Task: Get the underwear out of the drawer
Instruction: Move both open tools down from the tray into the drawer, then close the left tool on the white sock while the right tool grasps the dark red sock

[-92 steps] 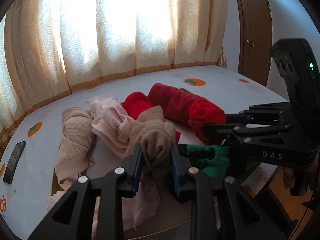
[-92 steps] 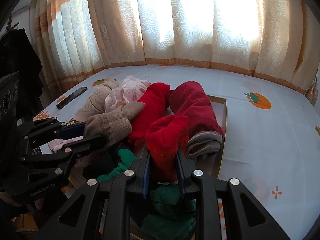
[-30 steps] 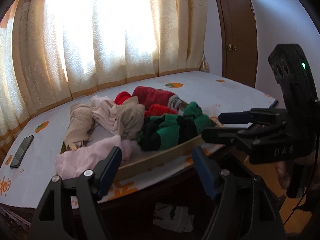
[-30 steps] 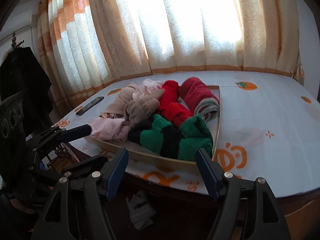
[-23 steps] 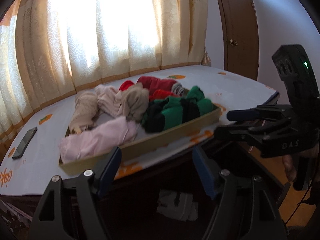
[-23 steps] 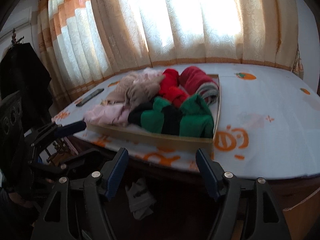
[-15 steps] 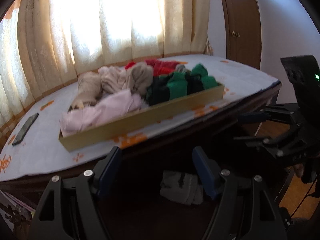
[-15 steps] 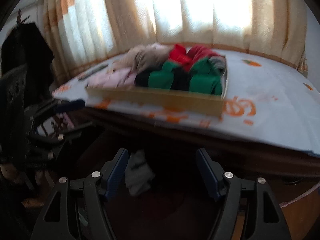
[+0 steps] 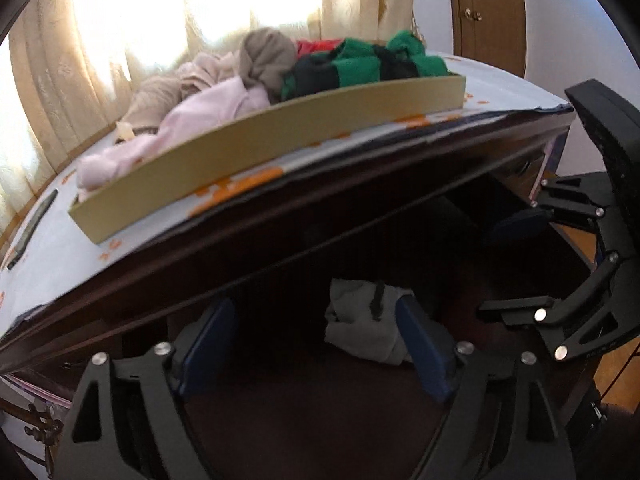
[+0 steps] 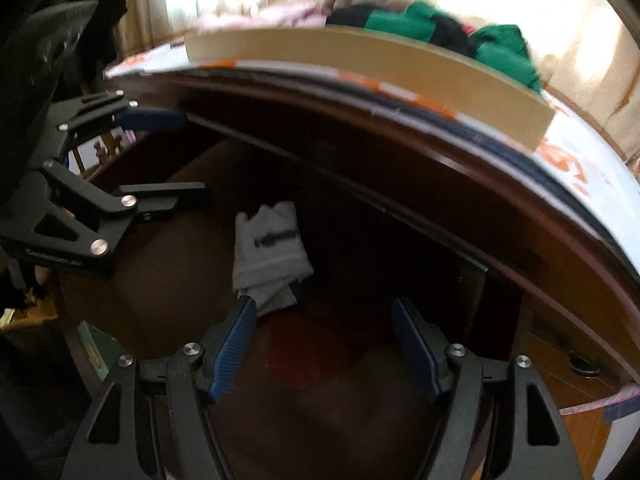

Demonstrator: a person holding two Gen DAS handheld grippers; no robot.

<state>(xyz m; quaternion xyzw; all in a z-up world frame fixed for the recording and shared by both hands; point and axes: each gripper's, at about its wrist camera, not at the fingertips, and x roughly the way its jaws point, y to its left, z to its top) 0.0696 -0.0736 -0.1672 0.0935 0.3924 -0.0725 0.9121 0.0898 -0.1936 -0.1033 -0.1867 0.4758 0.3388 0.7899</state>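
A crumpled grey underwear piece [image 9: 362, 330] [image 10: 272, 254] lies on the floor of the dark wooden drawer [image 9: 280, 420] [image 10: 360, 408], open below the tabletop. My left gripper [image 9: 316, 346] [image 10: 180, 156] points down into the drawer. Its jaws are opening, and the grey piece lies just ahead by the right pad, not pressed. My right gripper [image 10: 326, 344] [image 9: 504, 268] stands open over the drawer floor, the grey piece just beyond its left pad [image 10: 234, 346]. Neither gripper holds anything.
On the tabletop above, a tan tray [image 9: 280, 132] [image 10: 360, 56] holds pink, beige, red and green-and-black garments. The dark table edge [image 9: 320, 184] [image 10: 440, 152] overhangs the drawer. A phone [image 9: 34, 224] lies at the table's left. A wooden door [image 9: 484, 12] stands behind.
Both grippers let go of the beige and red garments on the tray, then sank below the table edge. They now look into the drawer. The left jaws stand wider.
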